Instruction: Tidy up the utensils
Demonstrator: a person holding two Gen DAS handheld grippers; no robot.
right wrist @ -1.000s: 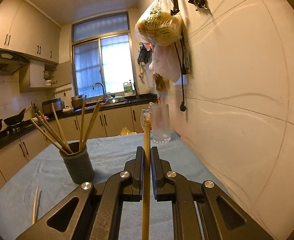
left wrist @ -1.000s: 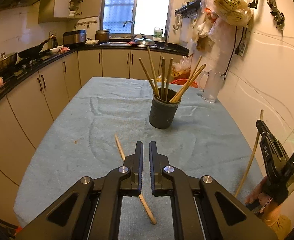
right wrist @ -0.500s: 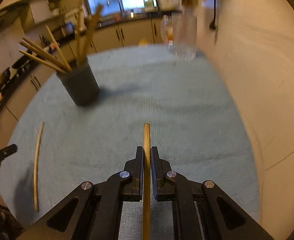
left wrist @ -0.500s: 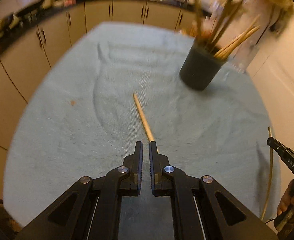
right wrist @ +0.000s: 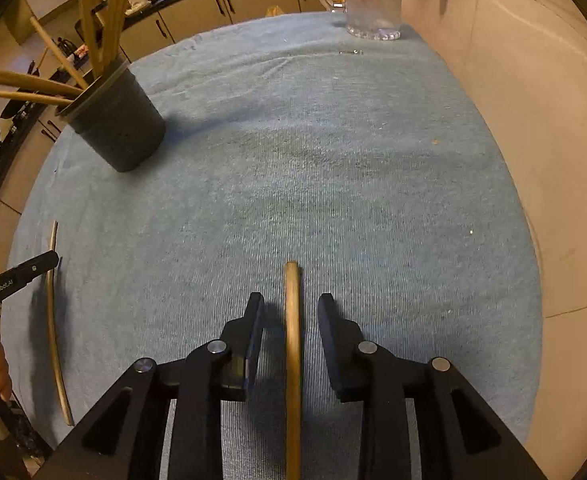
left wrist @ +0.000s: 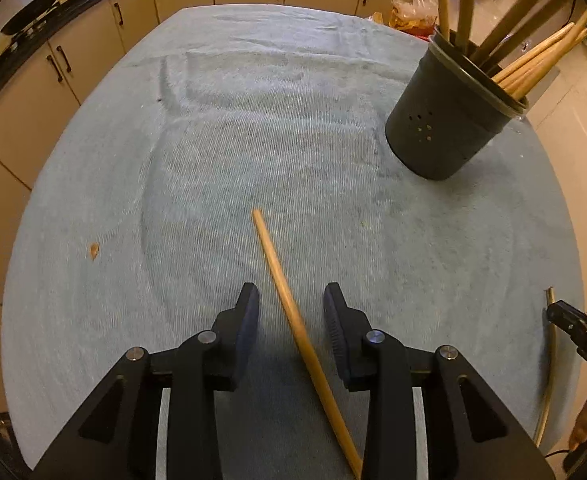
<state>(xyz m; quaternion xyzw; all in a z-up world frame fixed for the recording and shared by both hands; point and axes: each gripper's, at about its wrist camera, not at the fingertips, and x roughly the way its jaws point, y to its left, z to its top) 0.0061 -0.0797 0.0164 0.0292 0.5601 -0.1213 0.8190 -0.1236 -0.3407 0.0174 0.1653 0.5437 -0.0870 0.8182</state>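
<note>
Wooden chopsticks lie on the blue-cloth surface [left wrist: 221, 128], one under each pair of tongs. Left side: the left tongs [left wrist: 291, 312] point steeply down over the left chopstick [left wrist: 289, 304], jaws opening, pads clear of the stick on both sides. The stick passes between the jaws but crosses the gap at a slant, its far tip toward the left, its near end running under the right jaw. Judgement: the long axis is not square to the jaws, so a grasp here calls for a slight wrist correction. Right side: the right tongs [right wrist: 291, 316] stand over the right chopstick [right wrist: 292, 320], jaws opening, nothing pressed; this stick runs straight near-to-far, centred in the gap. The dark holder [left wrist: 449, 124], already filled with chopsticks, stands upright at the far side, far-right of the left tongs and far-left of the right tongs, well apart from both loose sticks. Neither hand appears clearly nearer to it
</note>
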